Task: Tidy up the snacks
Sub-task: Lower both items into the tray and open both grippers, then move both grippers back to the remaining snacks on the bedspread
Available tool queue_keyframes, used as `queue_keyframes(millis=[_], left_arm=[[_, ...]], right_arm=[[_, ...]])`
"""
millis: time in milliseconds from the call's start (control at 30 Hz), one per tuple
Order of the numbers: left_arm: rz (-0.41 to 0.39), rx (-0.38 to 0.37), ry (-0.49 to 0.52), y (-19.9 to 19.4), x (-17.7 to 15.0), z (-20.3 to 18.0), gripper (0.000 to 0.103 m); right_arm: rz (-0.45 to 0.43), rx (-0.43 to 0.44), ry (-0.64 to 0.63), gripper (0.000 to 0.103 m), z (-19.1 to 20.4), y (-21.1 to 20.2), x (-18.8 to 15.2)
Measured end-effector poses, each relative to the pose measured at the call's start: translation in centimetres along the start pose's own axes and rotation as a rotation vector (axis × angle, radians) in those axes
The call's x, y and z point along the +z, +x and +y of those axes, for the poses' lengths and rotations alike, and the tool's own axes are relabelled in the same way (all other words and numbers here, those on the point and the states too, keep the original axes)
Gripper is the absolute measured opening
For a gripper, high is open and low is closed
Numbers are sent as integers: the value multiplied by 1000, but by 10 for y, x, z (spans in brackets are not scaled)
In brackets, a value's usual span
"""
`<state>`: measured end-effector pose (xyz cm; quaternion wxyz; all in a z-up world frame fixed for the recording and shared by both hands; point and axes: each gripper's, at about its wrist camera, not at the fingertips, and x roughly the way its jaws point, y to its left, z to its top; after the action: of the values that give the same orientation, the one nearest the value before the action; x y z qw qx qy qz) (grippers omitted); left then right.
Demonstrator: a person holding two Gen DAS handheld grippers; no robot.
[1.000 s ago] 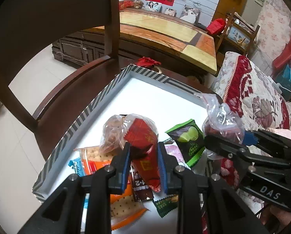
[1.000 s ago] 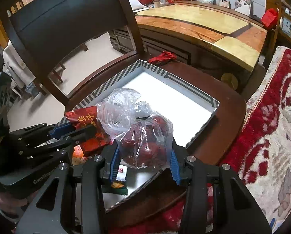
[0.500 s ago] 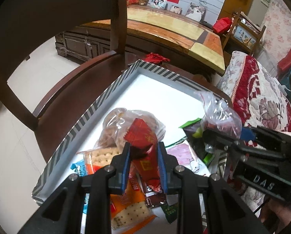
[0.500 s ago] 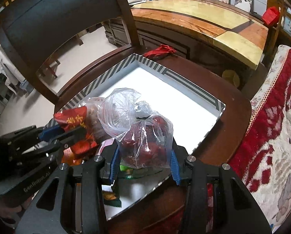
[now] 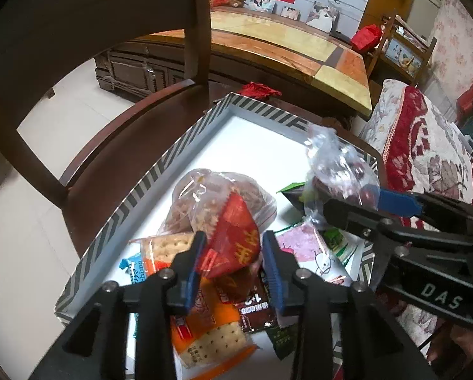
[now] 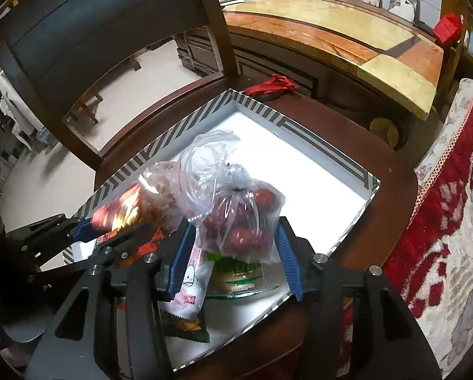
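Red foil packet [image 5: 233,237] sits pinched between the blue pads of the left gripper [image 5: 233,259], held over the snack pile in the striped box [image 5: 160,164]; right gripper [image 6: 233,247] clamps a clear bag of red fruit [image 6: 239,218] above the box's near corner; beneath lie cracker packs [image 5: 204,338], a pink packet [image 5: 306,247] and a green packet [image 6: 236,272]; the box rests on a dark wooden chair [image 5: 109,171].

Crinkly clear plastic bag [image 6: 236,218], glossy wooden chair [image 6: 379,221]

Both grippers advanced over the box [image 6: 356,174], red packet [image 5: 233,237] now beside the peanut bag [image 5: 204,199]
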<state>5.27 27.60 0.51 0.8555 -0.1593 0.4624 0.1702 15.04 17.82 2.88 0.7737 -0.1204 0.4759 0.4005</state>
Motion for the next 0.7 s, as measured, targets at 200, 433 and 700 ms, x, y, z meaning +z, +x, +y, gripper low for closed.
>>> queue_keyframes(millis=[200,433,700], left_arm=[[-28,11,12,-8,-3,-4,67],[-65,26,35,-23,-5,-10,75],[-102,22,77,-41,-11,-30,79]], right_arm=[[-10,5,11,52,-2,-8,-4],[-39,6,39,52,-10,-26,-16],[-143,-12,88,52,-23,-71,-43]])
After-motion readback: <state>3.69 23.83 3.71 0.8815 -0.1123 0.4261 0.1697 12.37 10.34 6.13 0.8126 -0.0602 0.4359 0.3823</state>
